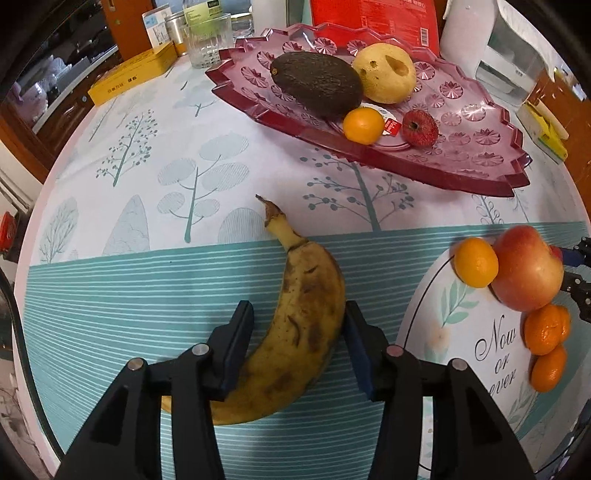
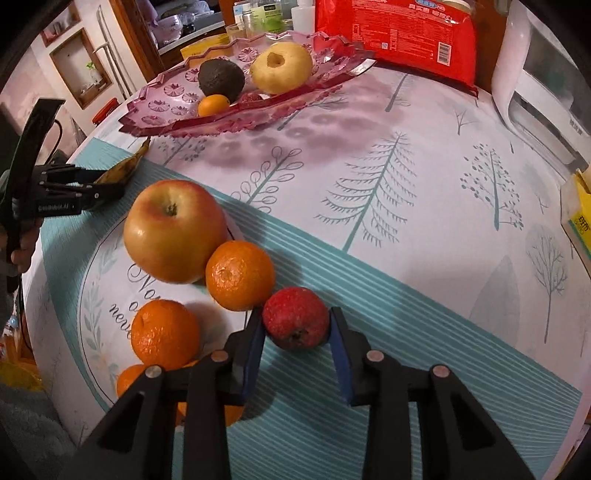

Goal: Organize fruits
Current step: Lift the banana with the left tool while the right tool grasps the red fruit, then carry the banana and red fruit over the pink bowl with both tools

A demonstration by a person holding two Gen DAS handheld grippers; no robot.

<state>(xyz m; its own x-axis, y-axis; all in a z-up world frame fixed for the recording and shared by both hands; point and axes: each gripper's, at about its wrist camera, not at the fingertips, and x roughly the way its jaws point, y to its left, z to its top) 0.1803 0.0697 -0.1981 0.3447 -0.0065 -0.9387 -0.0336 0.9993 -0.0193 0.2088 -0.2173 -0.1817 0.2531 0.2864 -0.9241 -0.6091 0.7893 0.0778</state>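
Note:
A spotted yellow banana (image 1: 299,325) lies on the striped tablecloth between the fingers of my left gripper (image 1: 298,314), which close on its sides. My right gripper (image 2: 295,321) is shut on a small red fruit (image 2: 295,318) that rests on the cloth. A large apple (image 2: 173,230) and several oranges (image 2: 239,275) sit next to it. The pink glass tray (image 1: 480,147) holds an avocado (image 1: 317,83), a yellow pear (image 1: 384,72), a small orange (image 1: 363,125) and a small red fruit (image 1: 419,127). The left gripper also shows in the right wrist view (image 2: 107,188).
A drinking glass (image 1: 207,40), a yellow box (image 1: 133,77), a red packet (image 2: 399,33) and a white appliance (image 2: 543,85) stand along the table's far edge. A yellow carton (image 2: 580,221) sits at the right edge.

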